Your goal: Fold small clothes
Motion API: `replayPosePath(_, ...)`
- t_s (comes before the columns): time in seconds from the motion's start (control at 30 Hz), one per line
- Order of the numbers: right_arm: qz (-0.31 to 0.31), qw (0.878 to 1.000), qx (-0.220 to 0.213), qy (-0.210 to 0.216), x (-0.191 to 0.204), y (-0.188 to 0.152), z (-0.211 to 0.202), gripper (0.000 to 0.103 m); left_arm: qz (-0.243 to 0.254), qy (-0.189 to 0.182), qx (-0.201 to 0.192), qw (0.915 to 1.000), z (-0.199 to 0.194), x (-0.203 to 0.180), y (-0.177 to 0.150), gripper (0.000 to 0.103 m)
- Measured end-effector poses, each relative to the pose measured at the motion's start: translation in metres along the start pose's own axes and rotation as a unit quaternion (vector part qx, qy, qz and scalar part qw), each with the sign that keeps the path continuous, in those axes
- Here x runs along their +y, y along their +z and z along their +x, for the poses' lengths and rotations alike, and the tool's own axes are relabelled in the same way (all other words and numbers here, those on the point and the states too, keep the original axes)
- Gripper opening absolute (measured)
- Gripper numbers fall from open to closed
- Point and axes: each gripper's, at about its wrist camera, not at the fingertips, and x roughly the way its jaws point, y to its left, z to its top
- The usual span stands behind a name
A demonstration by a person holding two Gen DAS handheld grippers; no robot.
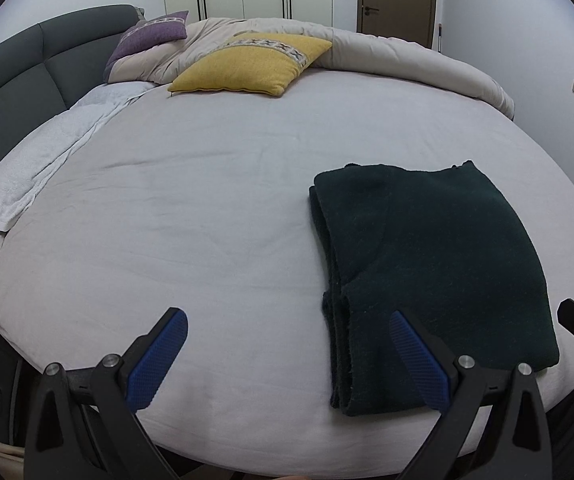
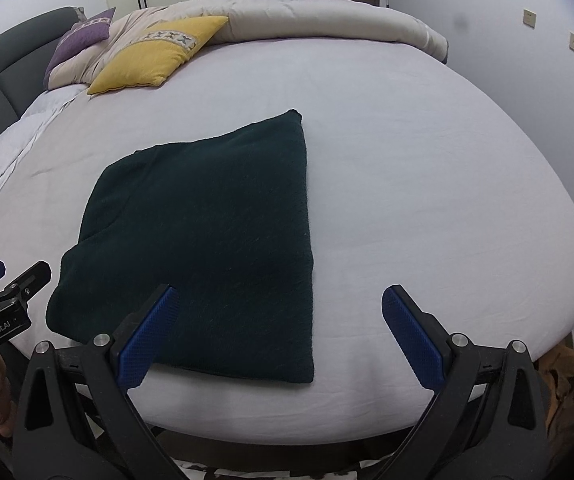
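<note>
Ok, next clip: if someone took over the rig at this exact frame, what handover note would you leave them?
Left claw: open, empty, above the bed's near edge beside the garment.
Right claw: open, empty, over the garment's near right corner.
Dark green garment: lies folded in a flat rectangle on the white sheet, stacked layers showing along its left edge.
Done: the fold looks complete.
Left: possibly one more fold or moving it aside; no other small clothes in view.

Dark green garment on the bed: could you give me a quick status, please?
Left gripper open, empty. Right gripper open, empty. Dark green garment folded flat on bed sheet. Nothing in the way.
</note>
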Motion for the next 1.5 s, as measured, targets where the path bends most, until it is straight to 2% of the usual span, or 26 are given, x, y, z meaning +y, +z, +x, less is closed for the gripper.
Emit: replayPosePath(1.5,0.0,1.0,0.004,0.001,0.0101,0.0031,0.0067,0.103,-0.001,0.002,0.003,1.0,-0.0002,0.0058,-0.0059,0.103)
